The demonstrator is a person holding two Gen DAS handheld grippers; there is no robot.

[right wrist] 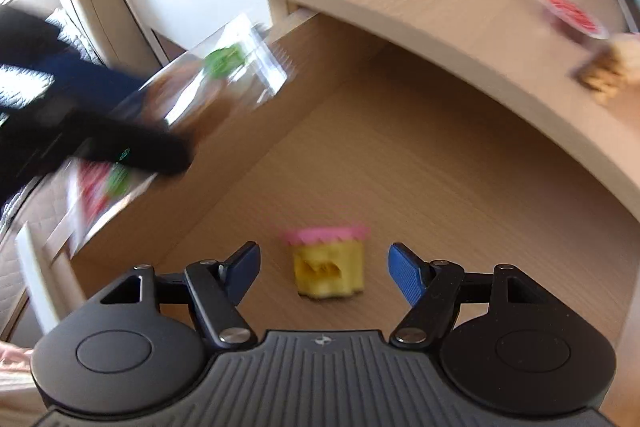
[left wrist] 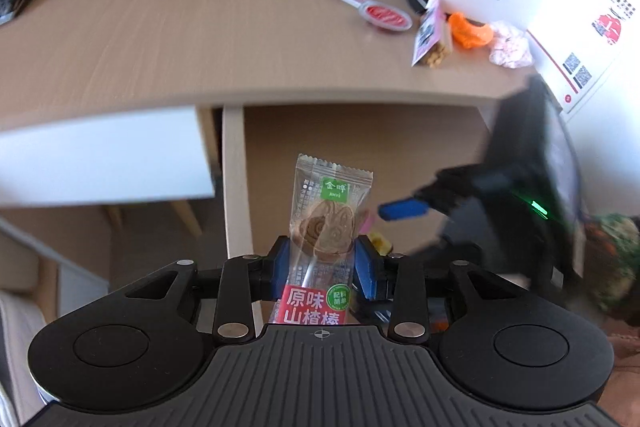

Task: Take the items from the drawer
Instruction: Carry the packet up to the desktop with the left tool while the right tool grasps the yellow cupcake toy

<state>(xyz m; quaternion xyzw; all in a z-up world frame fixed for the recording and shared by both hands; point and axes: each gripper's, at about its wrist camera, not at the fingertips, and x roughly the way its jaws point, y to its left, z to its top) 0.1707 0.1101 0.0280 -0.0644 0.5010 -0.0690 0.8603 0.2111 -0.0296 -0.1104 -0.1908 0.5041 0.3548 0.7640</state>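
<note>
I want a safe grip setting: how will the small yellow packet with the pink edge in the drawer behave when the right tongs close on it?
The yellow packet looks small and probably light, so it may skid on the smooth drawer floor if pushed. Its wrinkled wrapper suggests it will dent under pressure. The open right tongs already straddle it, so a gentle close should do.

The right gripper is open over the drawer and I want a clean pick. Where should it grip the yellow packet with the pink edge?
Grip the yellow packet across its yellow body, coming straight ahead and down; it already lies flat between the right gripper's open fingers, pink edge pointing away.
</note>
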